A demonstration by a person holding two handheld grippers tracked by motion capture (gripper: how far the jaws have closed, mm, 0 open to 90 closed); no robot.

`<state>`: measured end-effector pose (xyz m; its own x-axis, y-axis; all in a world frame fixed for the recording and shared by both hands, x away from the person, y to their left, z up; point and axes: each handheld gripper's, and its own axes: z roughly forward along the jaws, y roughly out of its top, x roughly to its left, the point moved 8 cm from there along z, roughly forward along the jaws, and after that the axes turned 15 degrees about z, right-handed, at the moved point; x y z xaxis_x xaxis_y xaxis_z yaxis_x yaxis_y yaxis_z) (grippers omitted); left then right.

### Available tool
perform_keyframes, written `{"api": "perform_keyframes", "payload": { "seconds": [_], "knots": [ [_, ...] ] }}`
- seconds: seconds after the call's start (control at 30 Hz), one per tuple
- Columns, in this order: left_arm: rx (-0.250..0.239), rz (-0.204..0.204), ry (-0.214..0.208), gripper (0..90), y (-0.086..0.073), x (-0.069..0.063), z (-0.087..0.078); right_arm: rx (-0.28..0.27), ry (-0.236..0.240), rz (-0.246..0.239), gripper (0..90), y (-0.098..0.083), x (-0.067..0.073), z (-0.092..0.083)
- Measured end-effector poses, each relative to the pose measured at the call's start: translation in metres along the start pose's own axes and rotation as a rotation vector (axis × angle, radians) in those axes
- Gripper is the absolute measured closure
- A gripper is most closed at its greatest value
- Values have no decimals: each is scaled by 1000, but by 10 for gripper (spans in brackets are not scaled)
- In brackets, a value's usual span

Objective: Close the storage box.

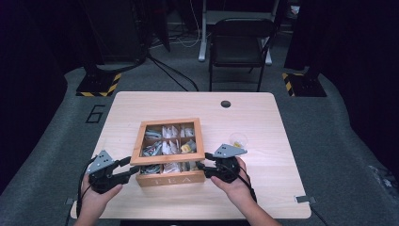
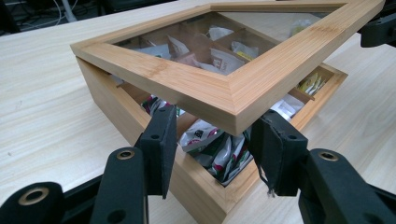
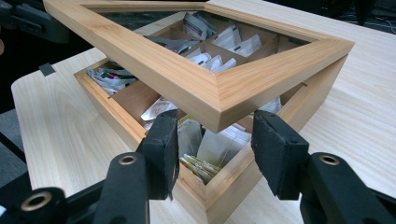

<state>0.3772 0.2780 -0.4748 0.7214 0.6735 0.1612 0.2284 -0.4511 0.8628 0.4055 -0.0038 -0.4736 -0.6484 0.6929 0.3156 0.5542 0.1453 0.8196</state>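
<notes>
A wooden tea box (image 1: pixel 170 179) marked TEA stands at the near middle of the table, with tea bags (image 2: pixel 219 154) in its compartments. Its glass-paned lid (image 1: pixel 168 157) is tilted up at the front, hinged at the back. My left gripper (image 1: pixel 134 165) comes in from the left, and the lid's near left corner (image 2: pixel 233 107) sits wedged between its pads (image 2: pixel 161 140). My right gripper (image 1: pixel 201 165) comes in from the right; the lid's near right corner (image 3: pixel 219 100) sits between its pads (image 3: pixel 275 149) in the same way. A hand holds each gripper.
A small clear cup (image 1: pixel 238 140) with something yellow inside stands just behind my right gripper. A dark round hole (image 1: pixel 226 103) marks the table's far edge. A folding chair (image 1: pixel 240 42) stands beyond the table (image 1: pixel 263 188). Bare wood lies on both sides of the box.
</notes>
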Motion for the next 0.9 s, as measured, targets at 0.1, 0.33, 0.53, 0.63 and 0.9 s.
{"api": "perform_keyframes", "payload": {
  "seconds": [0.1, 0.33, 0.53, 0.63, 0.9],
  "knots": [
    [-4, -13, 4, 518, -4, -2, 2, 9, -4, 4, 505, -3, 1, 0],
    [10, -7, -12, 537, -11, -8, 7, 30, -3, 6, 505, -12, 0, 1],
    [5, -12, -3, 536, -14, -10, 9, 38, 3, 6, 505, -16, -1, 3],
    [5, -18, -9, 536, -17, -12, 9, 41, -2, 4, 504, -18, -3, 4],
    [20, -18, -21, 535, -23, -15, 10, 59, 0, -4, 499, -23, -4, 7]
  ]
}}
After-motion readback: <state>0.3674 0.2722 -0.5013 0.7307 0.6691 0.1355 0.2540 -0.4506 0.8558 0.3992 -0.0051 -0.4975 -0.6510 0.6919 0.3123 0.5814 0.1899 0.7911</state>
